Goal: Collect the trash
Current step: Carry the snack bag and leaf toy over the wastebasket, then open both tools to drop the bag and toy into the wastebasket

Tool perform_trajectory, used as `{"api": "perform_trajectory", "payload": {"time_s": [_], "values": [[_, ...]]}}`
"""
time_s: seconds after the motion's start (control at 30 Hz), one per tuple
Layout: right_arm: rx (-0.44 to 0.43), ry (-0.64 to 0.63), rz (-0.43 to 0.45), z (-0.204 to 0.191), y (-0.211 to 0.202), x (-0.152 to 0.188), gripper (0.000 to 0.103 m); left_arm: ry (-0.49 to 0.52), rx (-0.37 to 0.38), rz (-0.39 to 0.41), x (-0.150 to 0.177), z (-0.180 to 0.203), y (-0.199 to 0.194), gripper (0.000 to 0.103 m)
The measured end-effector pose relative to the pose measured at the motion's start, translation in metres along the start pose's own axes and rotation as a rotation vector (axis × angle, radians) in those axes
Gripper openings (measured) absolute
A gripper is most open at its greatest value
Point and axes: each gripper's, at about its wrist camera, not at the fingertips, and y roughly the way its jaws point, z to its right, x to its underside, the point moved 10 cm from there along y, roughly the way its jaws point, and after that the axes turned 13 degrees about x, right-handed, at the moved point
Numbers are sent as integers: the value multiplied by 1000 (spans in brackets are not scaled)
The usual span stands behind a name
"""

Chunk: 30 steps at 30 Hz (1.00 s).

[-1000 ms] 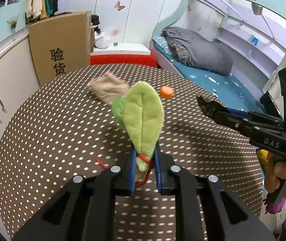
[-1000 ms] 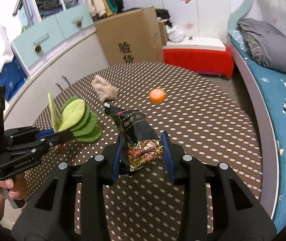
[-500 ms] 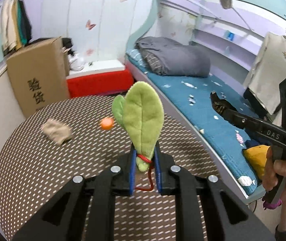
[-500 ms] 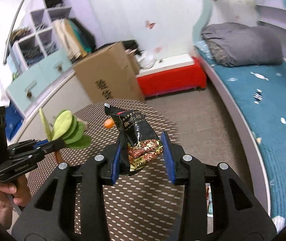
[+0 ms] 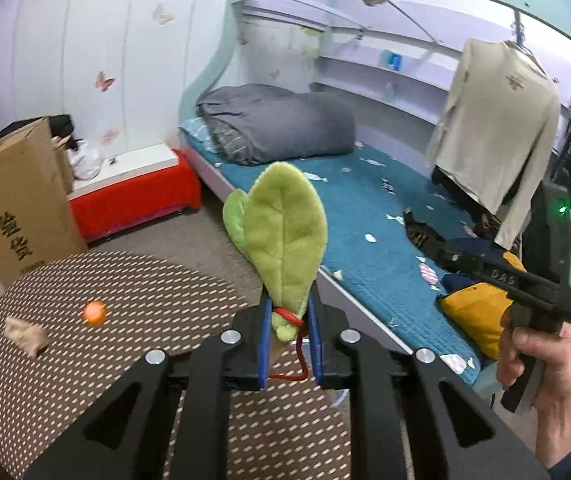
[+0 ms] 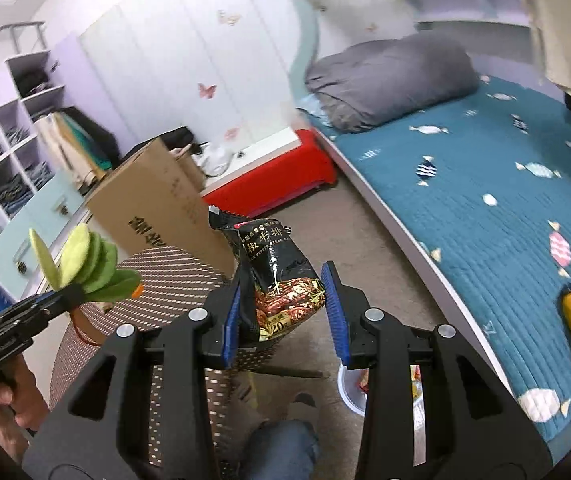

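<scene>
Both tongs carried something above the edge of the dotted table.

The left gripper (image 5: 288,344) was pressed tight on the stem of a green plush leaf (image 5: 283,236), which stood upright above the table (image 5: 125,360). The right gripper (image 6: 283,312) pinched a black snack wrapper (image 6: 271,276) by its lower end, held over the floor beside the table's rim. A small orange ball (image 5: 94,313) and a crumpled tan scrap (image 5: 25,334) lay on the table, near each other. A white bin (image 6: 351,390) sat on the floor under the right gripper, partly hidden.
</scene>
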Motion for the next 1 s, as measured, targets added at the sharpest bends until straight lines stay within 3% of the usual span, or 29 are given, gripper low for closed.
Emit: {"api": "perform_trajectory", "payload": {"time_s": [0.33, 0.8, 0.83, 0.87, 0.9, 0.93, 1.0], "values": [[35, 115, -90, 52, 42, 19, 36, 13, 72, -135, 10, 45, 90, 15], [64, 220, -247, 89, 120, 57, 39, -43, 69, -393, 63, 40, 200, 19], [66, 229, -255, 92, 125, 59, 46, -40, 62, -413, 67, 39, 205, 29], [63, 240, -261, 94, 130, 61, 55, -44, 57, -430, 69, 37, 211, 59], [63, 260, -284, 98, 139, 67, 71, -61, 45, -439, 70, 33, 215, 76], [66, 274, -299, 101, 144, 71, 76, -78, 20, -427, 69, 26, 217, 94], [69, 320, -342, 109, 154, 83, 78, -90, 10, -409, 64, 22, 216, 93]]}}
